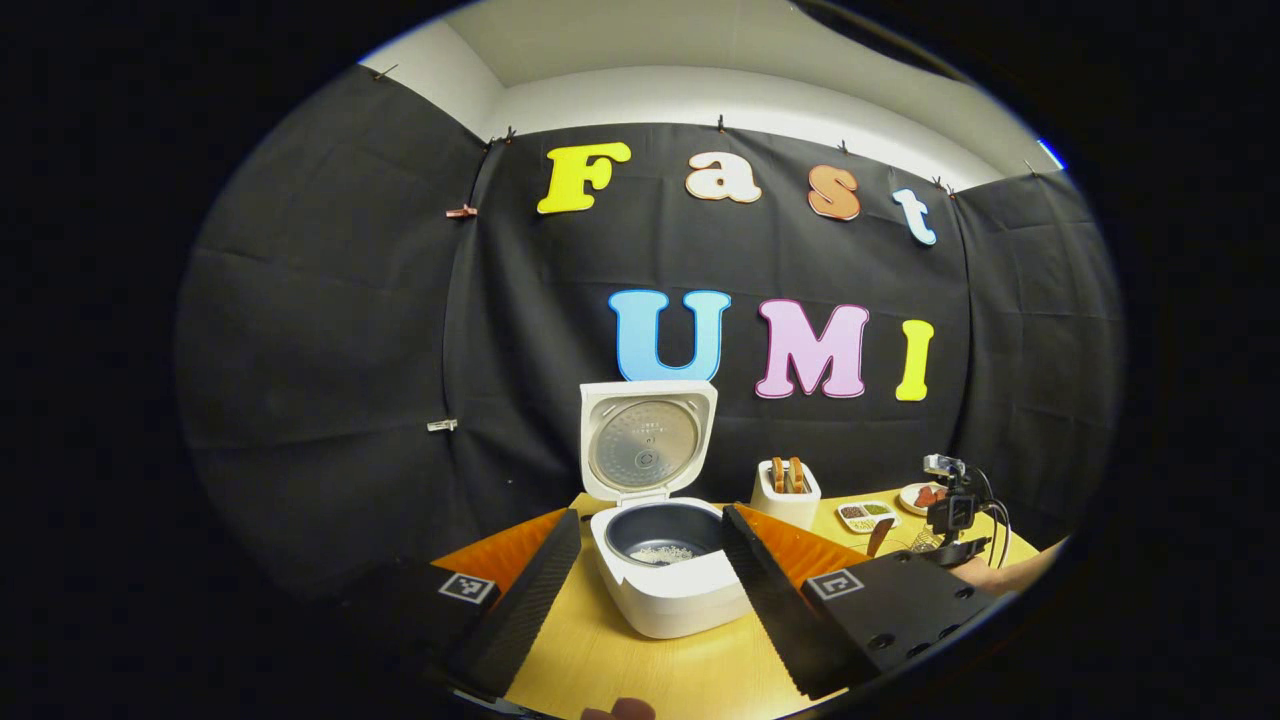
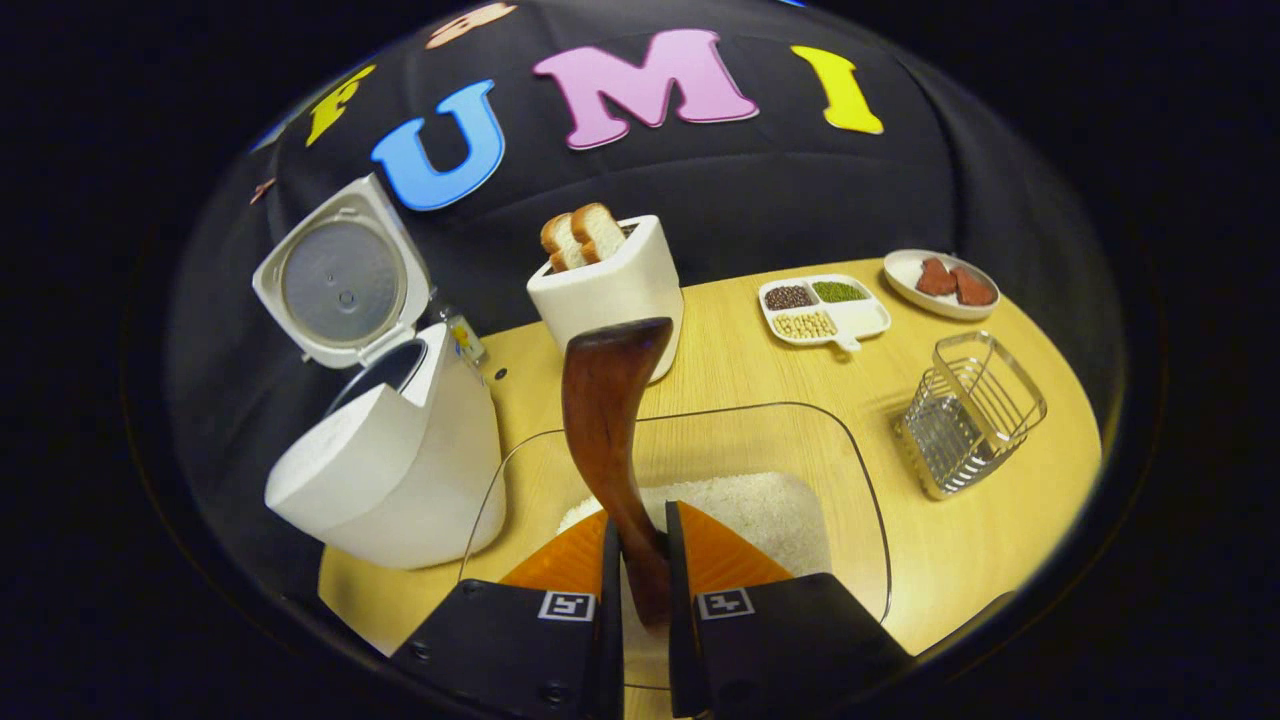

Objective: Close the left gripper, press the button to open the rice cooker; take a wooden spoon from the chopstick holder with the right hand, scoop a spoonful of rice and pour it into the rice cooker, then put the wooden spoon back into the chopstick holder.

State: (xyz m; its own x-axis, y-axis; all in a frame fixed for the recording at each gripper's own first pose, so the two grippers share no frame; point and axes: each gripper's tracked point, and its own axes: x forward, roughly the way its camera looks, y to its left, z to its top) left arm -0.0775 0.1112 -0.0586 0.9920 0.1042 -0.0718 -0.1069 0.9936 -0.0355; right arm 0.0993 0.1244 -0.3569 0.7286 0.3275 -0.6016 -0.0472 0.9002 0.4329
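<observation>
Rice (image 1: pixel 662 553) already lies in the open rice cooker (image 1: pixel 668 580), so returning the wooden spoon (image 2: pixel 612 440) looks next. Right gripper (image 2: pixel 640 545) fingers pinch its handle above the clear rice box (image 2: pixel 850 470); the wire chopstick holder (image 2: pixel 970 412) stands aside, unobstructed. Left gripper (image 1: pixel 650 570) fingers are spread.

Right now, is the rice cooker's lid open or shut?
Open. The lid stands upright behind the rice cooker, its inner plate facing forward, and the pot shows some rice inside.
</observation>
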